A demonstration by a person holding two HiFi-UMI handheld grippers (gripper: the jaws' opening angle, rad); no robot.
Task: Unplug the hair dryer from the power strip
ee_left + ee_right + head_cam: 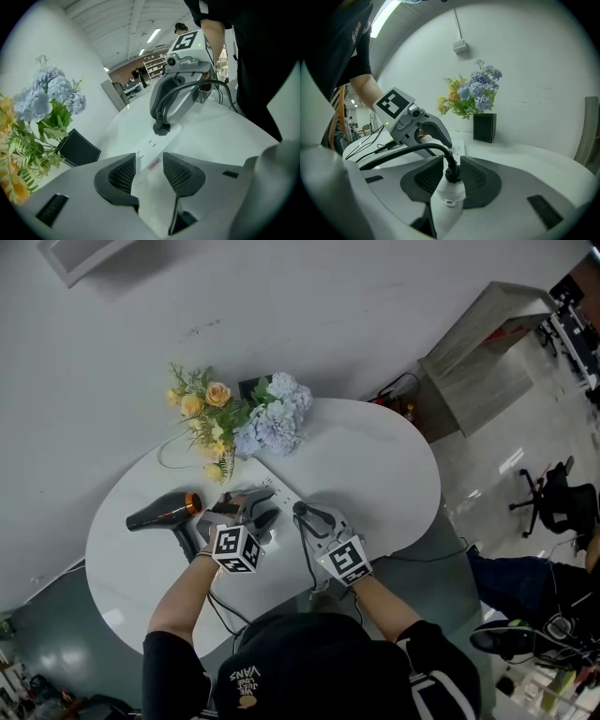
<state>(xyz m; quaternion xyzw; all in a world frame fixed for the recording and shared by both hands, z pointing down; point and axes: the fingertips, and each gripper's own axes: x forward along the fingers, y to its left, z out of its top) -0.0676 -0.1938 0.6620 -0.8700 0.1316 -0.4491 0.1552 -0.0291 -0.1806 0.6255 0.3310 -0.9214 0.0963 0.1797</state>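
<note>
Left gripper point(149, 166): jaws wide apart, the power strip point(151, 144) running between the meshed black pads; no squeeze visible.
Right gripper point(452, 164): jaws narrowed onto the plug point(451, 174), a pad against each side of its black body.
Plug: upright, seated in the power strip; its black cable point(403, 152) arcs away toward 9 o'clock.
Power strip: long flat white bar with slot pairs. A small red label point(153, 164) shows only in the left gripper view, its print too blurred to read.
Hair dryer point(159, 514): head view only; black with a copper ring, lying at 9 o'clock of the left gripper, near it.
Table point(375, 465): white, oval, glossy.
Flowers point(239, 418): blue and yellow, at 12 o'clock; their square black vase point(483, 127) is clear only in the gripper views.
Writing: "VANS" on a black cap point(242, 679), head view only.
</note>
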